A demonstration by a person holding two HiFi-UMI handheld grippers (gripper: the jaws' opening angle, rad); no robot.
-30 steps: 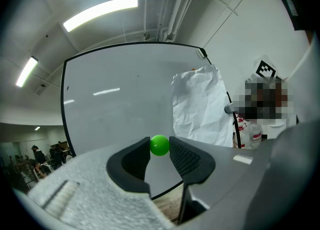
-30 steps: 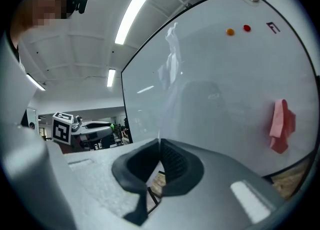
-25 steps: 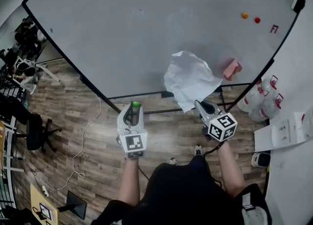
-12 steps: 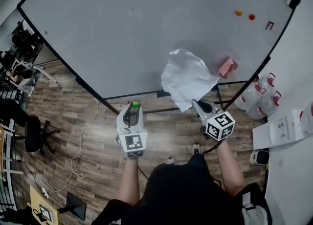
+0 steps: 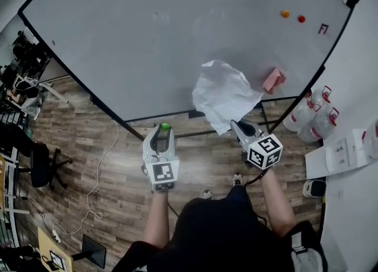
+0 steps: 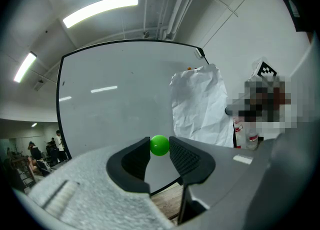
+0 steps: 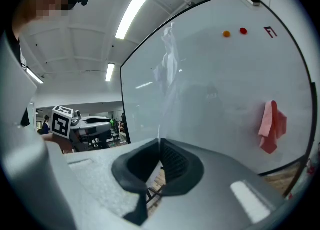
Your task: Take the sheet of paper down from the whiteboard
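The right gripper (image 5: 238,126) has its fingers (image 7: 172,160) pressed together on the lower corner of the crumpled sheet of paper (image 5: 224,93). The sheet rises from them in front of the lower right of the whiteboard (image 5: 147,40), seemingly free of its surface. Below the whiteboard's bottom edge, the left gripper (image 5: 163,130) pinches a small green ball (image 6: 159,145) between its fingertips. A pink cloth (image 5: 274,79) hangs on the whiteboard just right of the sheet.
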